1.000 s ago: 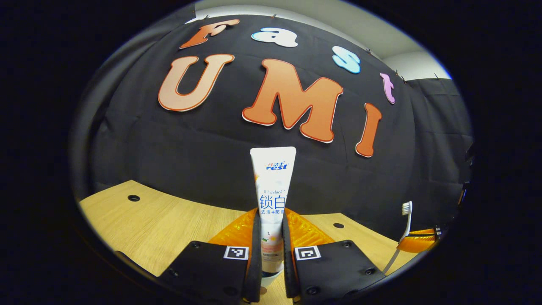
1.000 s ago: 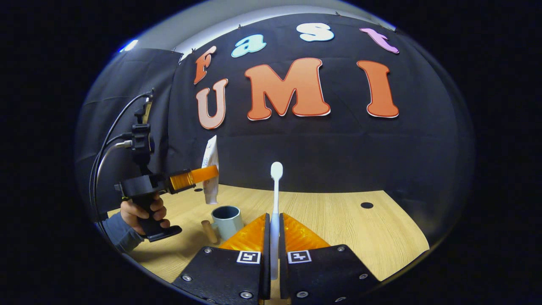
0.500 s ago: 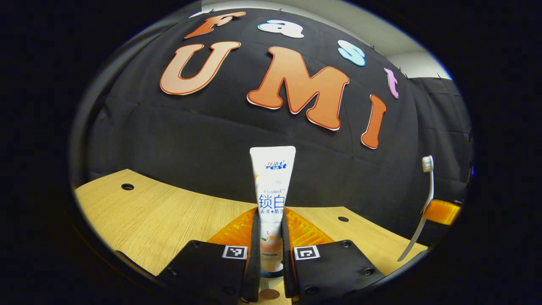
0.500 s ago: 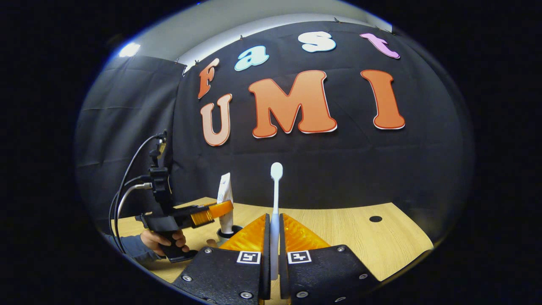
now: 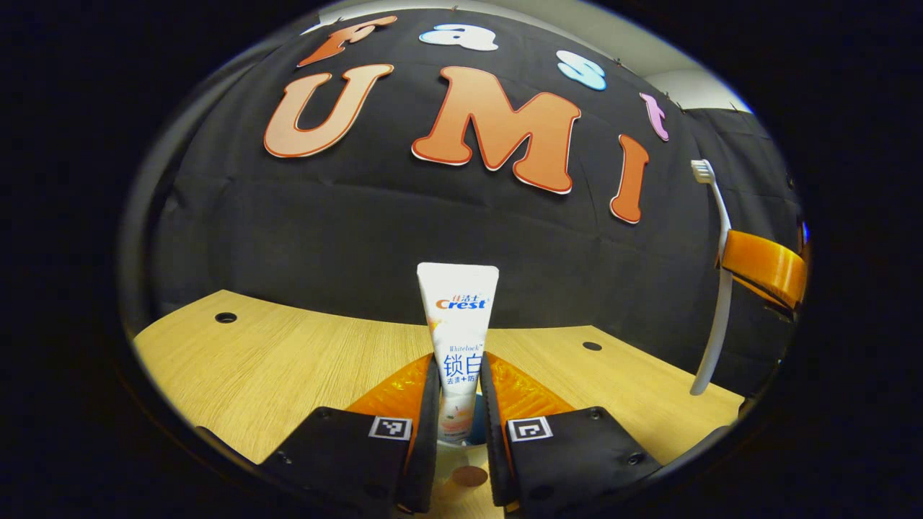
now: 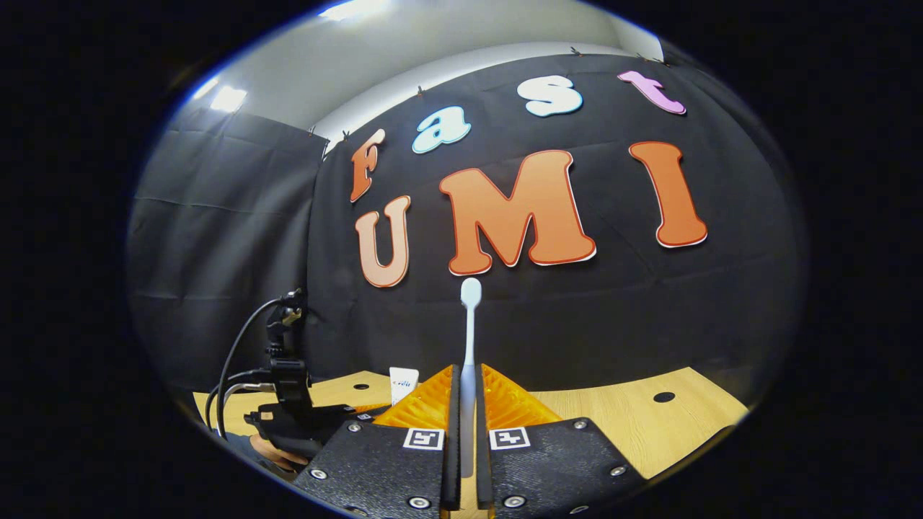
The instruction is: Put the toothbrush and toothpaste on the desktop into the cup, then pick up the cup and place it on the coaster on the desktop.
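A white toothpaste tube (image 5: 458, 324) stands upright between the fingers of my left gripper (image 5: 458, 364). Its lower end sits in the blue-grey cup (image 5: 474, 435), of which only a sliver of rim shows. The jaws are parted a little beside the tube. A brown round piece (image 5: 469, 476), perhaps the cup's handle, lies just below. My right gripper (image 6: 467, 371) is shut on a white toothbrush (image 6: 469, 324), bristle end up, held high to the right of the cup. In the left gripper view the toothbrush (image 5: 714, 288) hangs above the table's right side.
The wooden table (image 5: 274, 360) has small round holes (image 5: 226, 317) near its back. In the right gripper view the left gripper (image 6: 288, 422), its cables and the hand holding it sit low at the left, with the tube's top (image 6: 404, 380) beside them.
The tube has sunk lower between the left fingers and turned slightly, and those fingers have spread a little. The right gripper has risen with the toothbrush and come closer to the cup.
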